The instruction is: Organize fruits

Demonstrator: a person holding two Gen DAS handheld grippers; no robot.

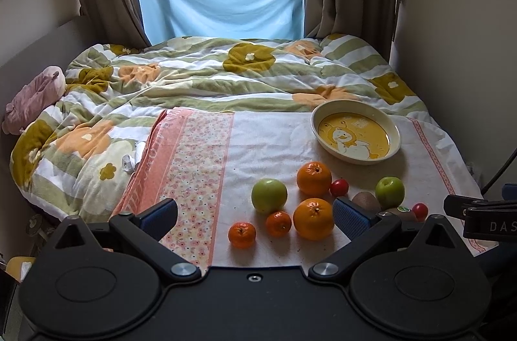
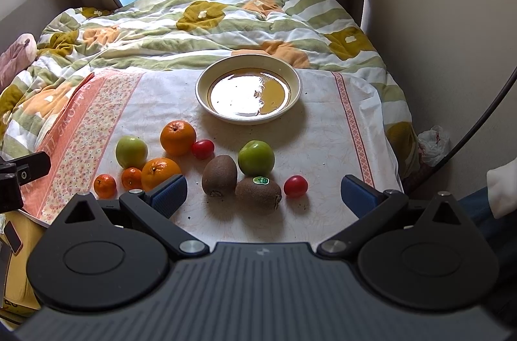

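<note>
Fruit lies loose on a white cloth [image 2: 316,147] on the bed. There are two oranges [image 1: 314,178] [image 1: 313,219], two mandarins [image 1: 242,234] [image 1: 278,223], two green apples [image 1: 269,195] [image 2: 256,158], two kiwis [image 2: 219,175] [image 2: 258,191] and two small tomatoes [image 2: 203,148] [image 2: 295,186]. An empty cream plate [image 2: 247,65] with a yellow centre sits behind them; it also shows in the left wrist view [image 1: 355,108]. My left gripper [image 1: 255,216] is open and empty, hovering before the oranges. My right gripper [image 2: 263,195] is open and empty, hovering before the kiwis.
A rumpled flowered duvet [image 1: 200,76] covers the bed behind the cloth. The cloth has a pink flowered band [image 1: 194,166] on its left. A pink plush toy [image 1: 35,98] lies at the far left. Walls and curtains close in the right side and the back.
</note>
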